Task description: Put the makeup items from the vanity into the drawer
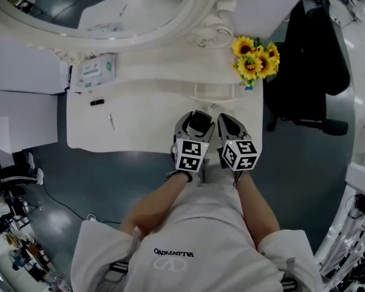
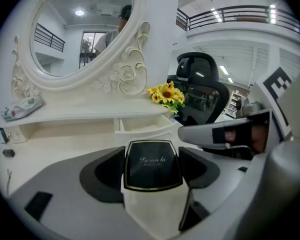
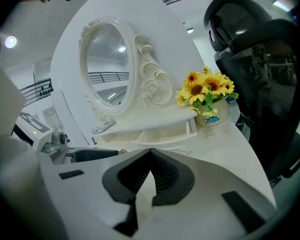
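White vanity surface [image 1: 146, 123], curved front edge; person stands at its right front. Oval mirror in an ornate white carved frame [image 1: 210, 17] stands at the back. Black mesh office chair [image 1: 310, 59] is beside the vanity's right end. Small white drawer [image 1: 216, 93] under the raised back shelf is pulled open. Bunch of yellow sunflowers in a pale pot [image 1: 254, 56] sits at the back right corner, just right of the drawer.

Left gripper [image 1: 198, 125]: jaws clamped on a black square compact with gold trim [image 2: 151, 165], held above the surface in front of the drawer, not in it. Right gripper [image 3: 149, 171]: jaws together, nothing between them, close beside the left.

White-and-green soft packet [image 1: 94, 72] lies on the shelf at left. Small black oblong item [image 1: 97, 102] and thin grey stick [image 1: 112, 122] lie on the surface, left part.
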`<action>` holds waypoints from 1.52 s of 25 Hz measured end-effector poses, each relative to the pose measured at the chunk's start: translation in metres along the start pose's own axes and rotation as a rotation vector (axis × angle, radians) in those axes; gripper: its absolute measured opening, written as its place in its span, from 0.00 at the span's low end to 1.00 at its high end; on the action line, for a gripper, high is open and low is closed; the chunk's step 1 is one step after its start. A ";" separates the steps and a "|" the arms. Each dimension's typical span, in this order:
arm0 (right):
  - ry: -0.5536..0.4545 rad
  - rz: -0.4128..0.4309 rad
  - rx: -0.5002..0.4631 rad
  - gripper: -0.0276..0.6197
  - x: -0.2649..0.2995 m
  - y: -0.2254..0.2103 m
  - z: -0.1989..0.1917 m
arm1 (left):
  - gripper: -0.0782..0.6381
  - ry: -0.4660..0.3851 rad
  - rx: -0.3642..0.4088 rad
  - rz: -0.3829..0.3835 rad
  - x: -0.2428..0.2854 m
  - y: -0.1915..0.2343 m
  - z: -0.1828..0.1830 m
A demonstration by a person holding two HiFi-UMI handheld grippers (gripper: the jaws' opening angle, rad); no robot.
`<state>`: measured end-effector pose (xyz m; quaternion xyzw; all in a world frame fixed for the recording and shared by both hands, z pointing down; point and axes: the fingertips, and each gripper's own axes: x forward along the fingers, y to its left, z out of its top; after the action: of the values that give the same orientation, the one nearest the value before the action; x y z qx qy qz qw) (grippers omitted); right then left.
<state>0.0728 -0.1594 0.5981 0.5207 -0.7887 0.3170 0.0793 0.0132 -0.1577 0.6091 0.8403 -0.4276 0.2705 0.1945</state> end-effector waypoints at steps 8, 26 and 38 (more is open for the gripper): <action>-0.034 0.010 -0.004 0.06 -0.002 -0.006 0.018 | 0.58 -0.039 -0.013 0.023 0.002 0.001 0.024; -0.058 0.021 -0.031 0.06 0.021 -0.027 0.061 | 0.58 -0.035 -0.033 0.063 0.049 0.016 0.071; -0.045 0.016 -0.028 0.06 0.029 -0.035 0.065 | 0.58 -0.014 -0.042 0.073 0.062 0.018 0.071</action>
<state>0.1033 -0.2290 0.5748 0.5203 -0.7987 0.2949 0.0662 0.0489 -0.2457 0.5943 0.8217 -0.4650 0.2628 0.1990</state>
